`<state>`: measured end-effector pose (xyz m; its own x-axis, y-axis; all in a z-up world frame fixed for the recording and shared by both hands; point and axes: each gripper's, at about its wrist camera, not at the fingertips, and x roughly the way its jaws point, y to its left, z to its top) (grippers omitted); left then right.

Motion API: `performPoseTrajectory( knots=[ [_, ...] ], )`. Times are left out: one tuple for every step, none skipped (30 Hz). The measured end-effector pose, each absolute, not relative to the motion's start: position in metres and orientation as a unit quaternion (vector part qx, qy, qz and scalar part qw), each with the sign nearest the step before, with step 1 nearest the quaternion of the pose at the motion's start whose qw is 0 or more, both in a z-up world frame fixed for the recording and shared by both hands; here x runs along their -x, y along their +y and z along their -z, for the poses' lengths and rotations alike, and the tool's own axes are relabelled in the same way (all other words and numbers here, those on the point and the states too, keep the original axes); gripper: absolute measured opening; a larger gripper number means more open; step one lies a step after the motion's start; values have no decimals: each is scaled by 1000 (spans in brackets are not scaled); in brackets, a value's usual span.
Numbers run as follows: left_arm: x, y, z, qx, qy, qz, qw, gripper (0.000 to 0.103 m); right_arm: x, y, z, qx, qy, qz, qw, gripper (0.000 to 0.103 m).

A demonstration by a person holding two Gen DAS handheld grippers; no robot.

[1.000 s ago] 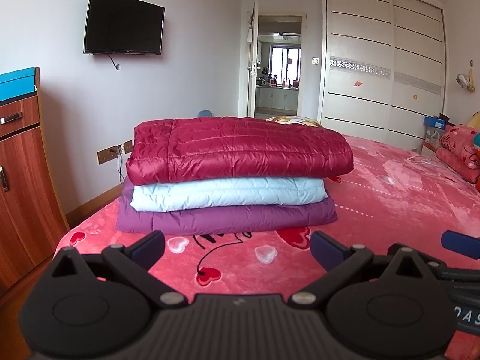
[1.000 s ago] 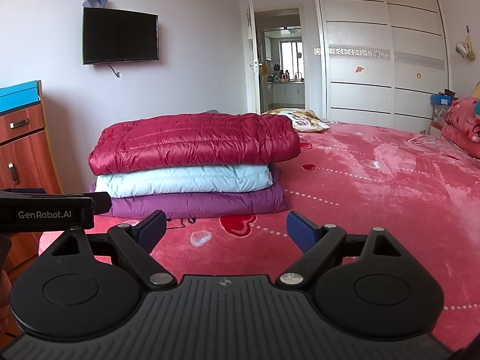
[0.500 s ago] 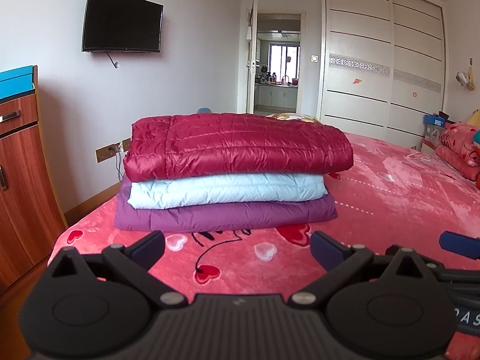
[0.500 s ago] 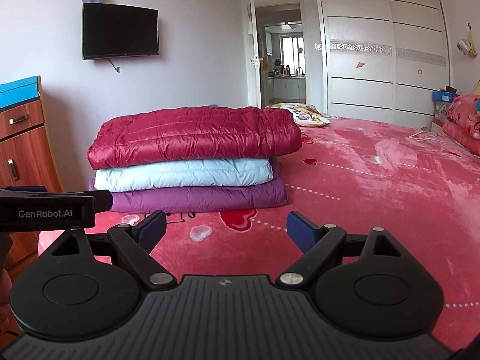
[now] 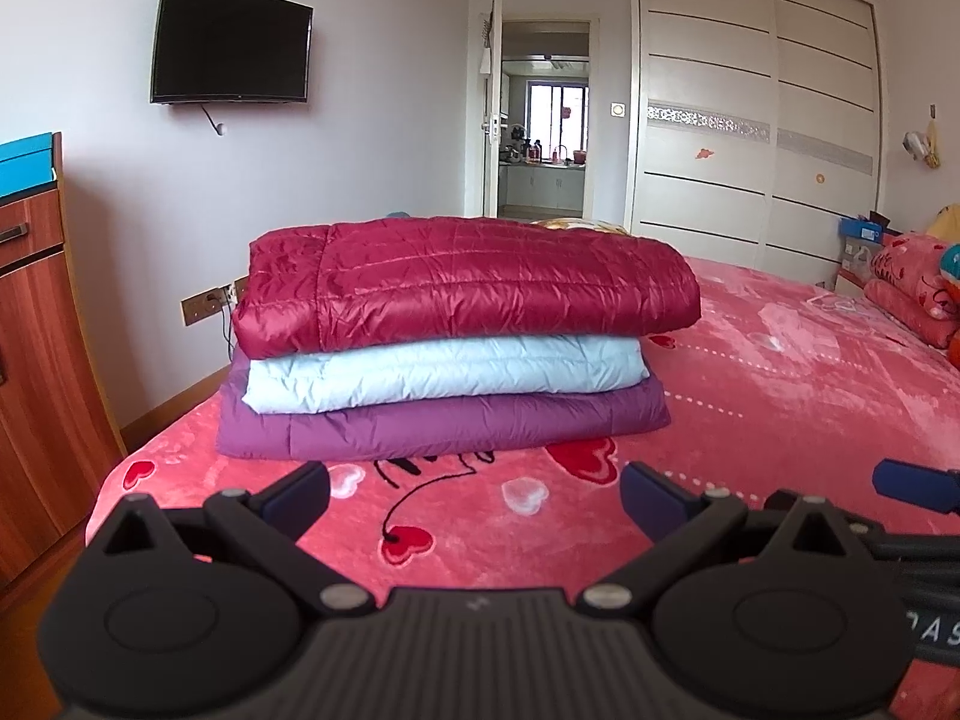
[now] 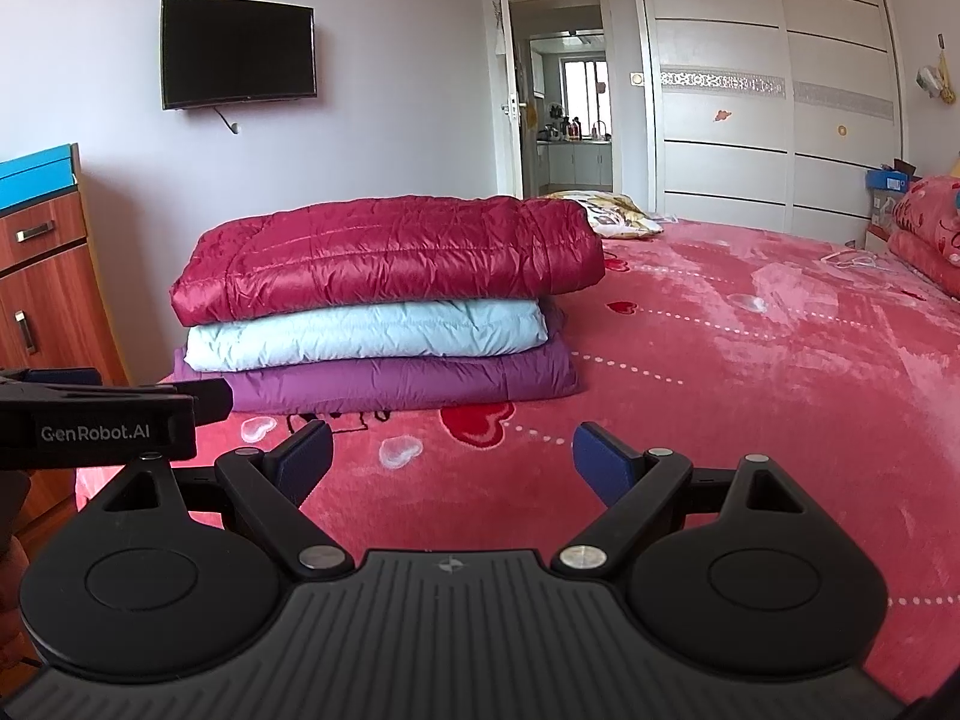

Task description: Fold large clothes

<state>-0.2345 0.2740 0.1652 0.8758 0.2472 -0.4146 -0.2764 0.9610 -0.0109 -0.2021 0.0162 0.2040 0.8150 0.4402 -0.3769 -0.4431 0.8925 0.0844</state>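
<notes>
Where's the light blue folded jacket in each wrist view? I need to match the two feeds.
Left wrist: light blue jacket sits centre frame, sandwiched mid-stack.
Right wrist: light blue jacket sits left of centre, same middle layer.
Shared landmark: the wall TV, upper left in both.

A flat black television [image 5: 231, 42] is hanging on the pale lilac wall [image 5: 372, 120], with round and hexagonal decorations above it. At the left a reddish-brown wooden cabinet [image 6: 42, 294] is standing — a turquoise box [image 6: 36, 174] is sitting on top. Daylight is coming through the open white doorway [image 6: 567, 96] from a kitchen window beyond. White sliding wardrobe doors [image 5: 756, 138] are filling the right wall — a pink heart-patterned plush blanket [image 6: 750, 372] is covering the bed.
</notes>
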Motion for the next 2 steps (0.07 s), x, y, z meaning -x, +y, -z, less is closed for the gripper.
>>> performPoseTrajectory(
  knots=[
    [233, 274, -164, 33, 211, -134, 968, 102, 202, 16, -204, 3, 197, -231, 953, 103],
    [231, 273, -162, 30, 212, -134, 968, 102, 201, 15, -203, 3, 197, -230, 953, 103]
  ],
)
